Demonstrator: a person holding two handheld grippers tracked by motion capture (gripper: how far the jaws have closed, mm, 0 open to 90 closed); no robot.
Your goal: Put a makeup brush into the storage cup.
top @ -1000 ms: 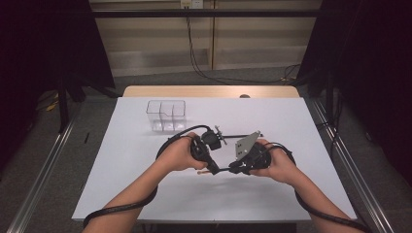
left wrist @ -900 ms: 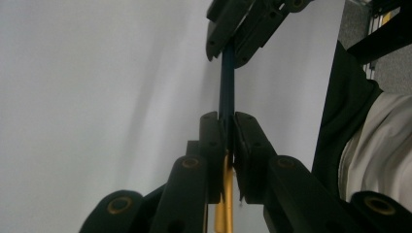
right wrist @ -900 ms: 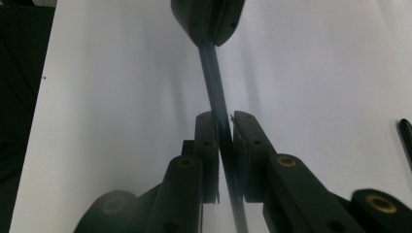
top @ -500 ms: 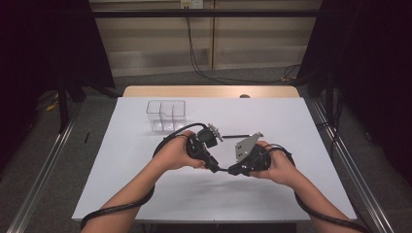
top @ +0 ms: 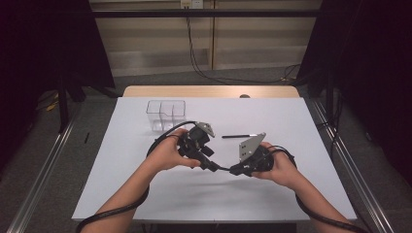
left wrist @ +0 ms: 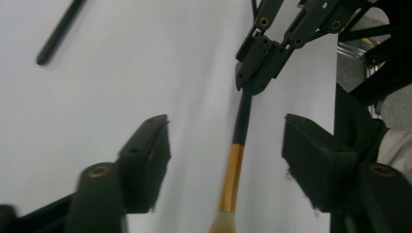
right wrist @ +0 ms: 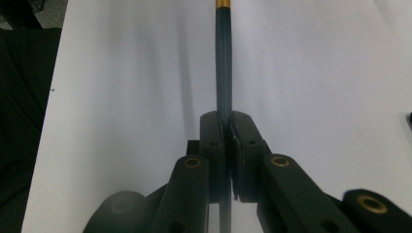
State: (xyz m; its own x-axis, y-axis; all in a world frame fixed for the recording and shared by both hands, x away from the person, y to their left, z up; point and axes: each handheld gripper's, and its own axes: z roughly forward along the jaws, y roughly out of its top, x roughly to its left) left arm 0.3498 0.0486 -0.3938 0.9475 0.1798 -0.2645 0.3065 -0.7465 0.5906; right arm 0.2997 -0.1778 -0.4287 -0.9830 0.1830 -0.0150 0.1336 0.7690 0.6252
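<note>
- The right gripper clenches the dark handle of a brush near the middle of its own view, over the white table.
- The left gripper stands wide open around the brush's gold band, touching nothing.
- Closing off-centre could knock the brush askew or pinch the pale bristles at the bottom edge.
- If the right gripper releases early, the brush likely drops.
- A second pen lies right of centre in the high view, a clear box at upper left.

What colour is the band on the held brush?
Gold, on the brush; the left gripper view shows it best.
</note>
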